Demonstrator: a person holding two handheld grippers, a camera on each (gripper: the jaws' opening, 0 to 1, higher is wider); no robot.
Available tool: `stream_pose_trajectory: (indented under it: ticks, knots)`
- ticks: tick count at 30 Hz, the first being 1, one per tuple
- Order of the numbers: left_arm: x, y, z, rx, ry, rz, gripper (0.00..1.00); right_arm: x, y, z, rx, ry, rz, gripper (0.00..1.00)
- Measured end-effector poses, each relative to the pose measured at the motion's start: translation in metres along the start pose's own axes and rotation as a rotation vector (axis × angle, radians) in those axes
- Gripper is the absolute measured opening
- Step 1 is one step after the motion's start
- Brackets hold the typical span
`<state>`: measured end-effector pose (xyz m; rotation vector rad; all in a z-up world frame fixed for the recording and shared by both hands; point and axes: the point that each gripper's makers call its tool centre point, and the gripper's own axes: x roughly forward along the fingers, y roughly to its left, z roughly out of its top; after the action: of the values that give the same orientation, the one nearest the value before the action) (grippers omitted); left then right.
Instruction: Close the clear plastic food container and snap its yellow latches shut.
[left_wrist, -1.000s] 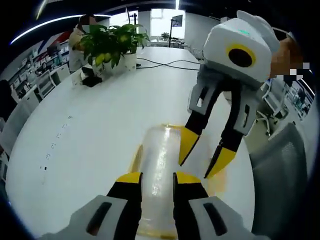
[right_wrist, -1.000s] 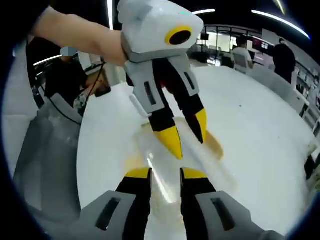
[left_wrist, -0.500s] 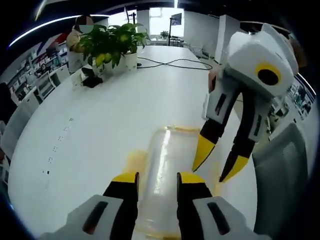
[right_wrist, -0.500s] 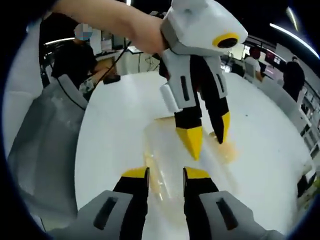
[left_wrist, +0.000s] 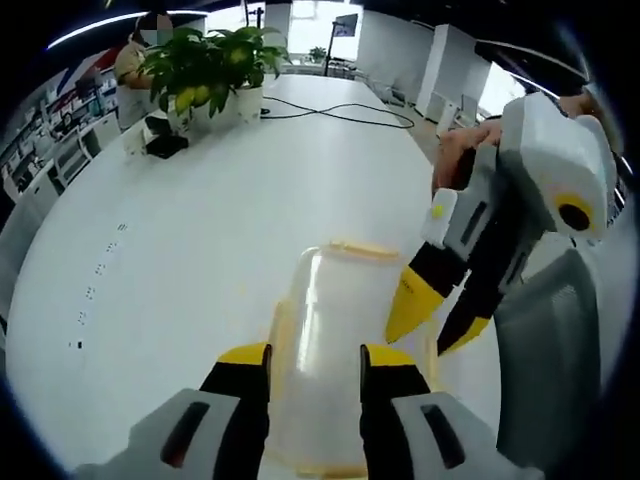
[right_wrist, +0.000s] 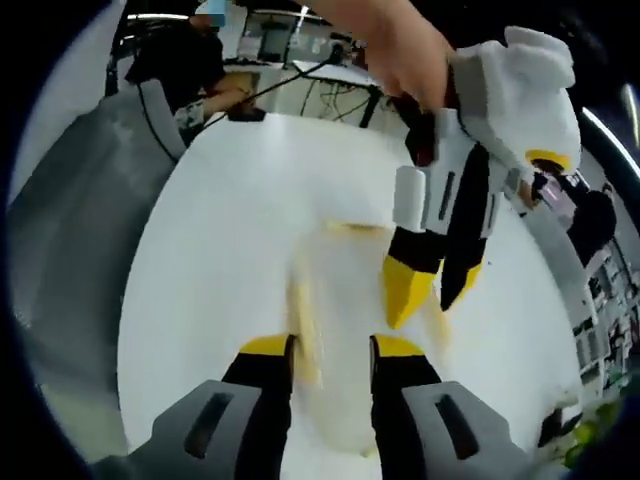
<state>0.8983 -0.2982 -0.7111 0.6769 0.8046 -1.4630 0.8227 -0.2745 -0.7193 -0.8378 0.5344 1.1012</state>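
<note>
working from the big white counter (left_wrist: 200, 230) down, we have a potted plant (left_wrist: 205, 65) and a black cable (left_wrist: 330, 110) at its far end, well apart from the job. the clear plastic food container (left_wrist: 335, 330) lies on the counter just ahead of our left gripper (left_wrist: 312, 355), whose jaws stand parted above it, grasping nothing. in the right gripper view the same container (right_wrist: 345, 330) sits beneath our right gripper (right_wrist: 328, 347), jaws likewise parted and empty. each gripper shows in the other's view, hovering at the container's side. the lid looks down over the box, so we judge closing is done or nearly so and the latching step is in hand. a yellow latch (left_wrist: 281, 330) shows along the near-left edge; whether it is snapped we cannot tell. next we would need to set a jaw tip on a latch and press it firmly against the wall while the other gripper steadies the box.
</note>
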Motion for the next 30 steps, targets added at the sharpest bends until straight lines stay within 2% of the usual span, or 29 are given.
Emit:
stream_pose_trajectory:
  ticks: [5, 12, 14, 21, 30]
  knots:
    - [0.002, 0.000, -0.001, -0.009, 0.033, -0.049, 0.29, 0.002, 0.002, -0.002, -0.057, 0.022, -0.045, 0.28]
    - [0.004, 0.001, -0.003, -0.049, 0.064, -0.105, 0.31, 0.002, -0.002, -0.002, -0.049, 0.021, -0.061, 0.28]
    - [0.005, 0.008, -0.002, -0.057, 0.076, -0.123, 0.31, 0.002, -0.002, -0.003, -0.053, 0.022, -0.061, 0.28]
    - [0.014, 0.005, 0.000, -0.075, 0.145, -0.192, 0.36, 0.005, -0.002, -0.003, -0.072, 0.033, -0.075, 0.29]
    - [0.015, 0.002, -0.002, -0.070, 0.222, -0.245, 0.35, 0.006, -0.003, -0.003, -0.085, 0.037, -0.103, 0.29]
